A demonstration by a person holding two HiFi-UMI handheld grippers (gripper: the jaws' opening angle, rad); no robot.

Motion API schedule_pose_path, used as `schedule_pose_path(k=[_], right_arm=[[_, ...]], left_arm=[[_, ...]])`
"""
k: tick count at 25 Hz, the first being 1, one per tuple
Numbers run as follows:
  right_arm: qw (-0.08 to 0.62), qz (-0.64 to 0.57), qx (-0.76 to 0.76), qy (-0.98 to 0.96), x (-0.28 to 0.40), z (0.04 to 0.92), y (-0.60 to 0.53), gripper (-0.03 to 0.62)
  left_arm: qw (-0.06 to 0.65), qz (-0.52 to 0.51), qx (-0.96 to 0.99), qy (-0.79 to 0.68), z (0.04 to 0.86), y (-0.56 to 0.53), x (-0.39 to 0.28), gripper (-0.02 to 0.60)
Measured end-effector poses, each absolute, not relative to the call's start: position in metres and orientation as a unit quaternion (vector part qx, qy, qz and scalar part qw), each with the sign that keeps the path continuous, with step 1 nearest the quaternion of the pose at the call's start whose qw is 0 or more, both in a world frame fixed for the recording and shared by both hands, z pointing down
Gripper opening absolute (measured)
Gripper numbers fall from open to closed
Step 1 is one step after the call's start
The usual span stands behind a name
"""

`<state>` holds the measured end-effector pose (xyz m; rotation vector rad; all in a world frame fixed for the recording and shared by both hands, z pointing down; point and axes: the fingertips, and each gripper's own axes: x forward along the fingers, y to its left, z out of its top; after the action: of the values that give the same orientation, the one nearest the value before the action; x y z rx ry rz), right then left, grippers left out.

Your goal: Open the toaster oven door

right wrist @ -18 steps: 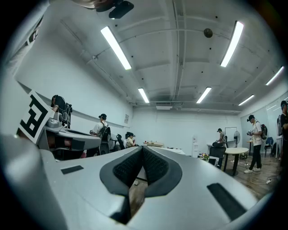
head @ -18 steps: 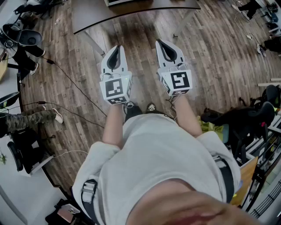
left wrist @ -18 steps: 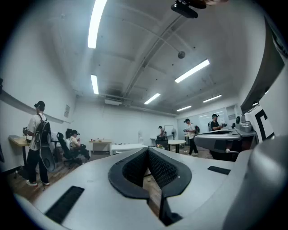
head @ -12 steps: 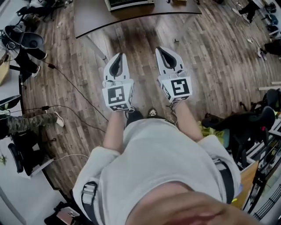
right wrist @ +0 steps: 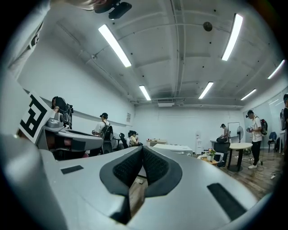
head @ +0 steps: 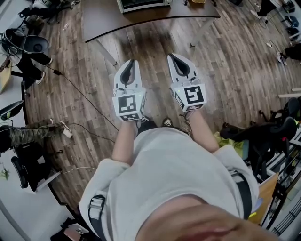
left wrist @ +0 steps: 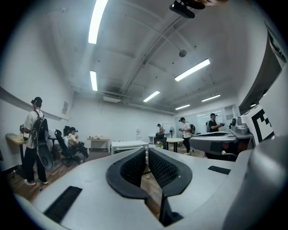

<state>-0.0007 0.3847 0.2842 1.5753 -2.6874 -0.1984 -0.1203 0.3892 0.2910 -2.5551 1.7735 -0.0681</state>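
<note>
My left claw (head: 131, 62) and right claw (head: 172, 56) are both clenched on nothing. The toaster oven (head: 143, 4) sits on the counter (head: 101, 19) beyond them, well apart from both.

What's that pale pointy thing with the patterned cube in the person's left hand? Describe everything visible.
The left gripper is a smooth pale grey shell, plastic by its look, tapering forward to a point. Its two jaws, lined with black ribbed pads, are closed together with nothing between them. A cube bearing a black-and-white square marker sits at its rear. The person holds it level above the wooden floor, beside the right gripper, apart from it.
</note>
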Motion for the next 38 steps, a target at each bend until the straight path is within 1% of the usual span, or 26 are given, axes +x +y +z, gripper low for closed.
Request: schedule_pose_path(k=[12, 16, 21, 32, 38], right_arm=[[0.026, -0.064, 0.508, -0.859, -0.088, 0.294, 0.35, 0.029], [0.033, -0.057, 0.513, -0.856, -0.1, 0.301, 0.335, 0.035], [0.042, -0.056, 0.518, -0.853, -0.104, 0.308, 0.307, 0.054], [0.033, -0.043, 0.518, -0.854, -0.084, 0.316, 0.199, 0.057], [0.038, -0.044, 0.507, -0.86, -0.063, 0.31, 0.128, 0.061]], left_arm=[[-0.001, -0.02, -0.833, 0.553, 0.306, 0.351, -0.201, 0.029], [-0.009, -0.029, -0.839, 0.543, 0.318, 0.337, -0.212, 0.037], [-0.016, -0.026, -0.843, 0.537, 0.323, 0.305, -0.214, 0.075], [-0.014, -0.039, -0.84, 0.541, 0.326, 0.201, -0.201, 0.075], [-0.021, -0.039, -0.837, 0.546, 0.322, 0.132, -0.179, 0.075]])
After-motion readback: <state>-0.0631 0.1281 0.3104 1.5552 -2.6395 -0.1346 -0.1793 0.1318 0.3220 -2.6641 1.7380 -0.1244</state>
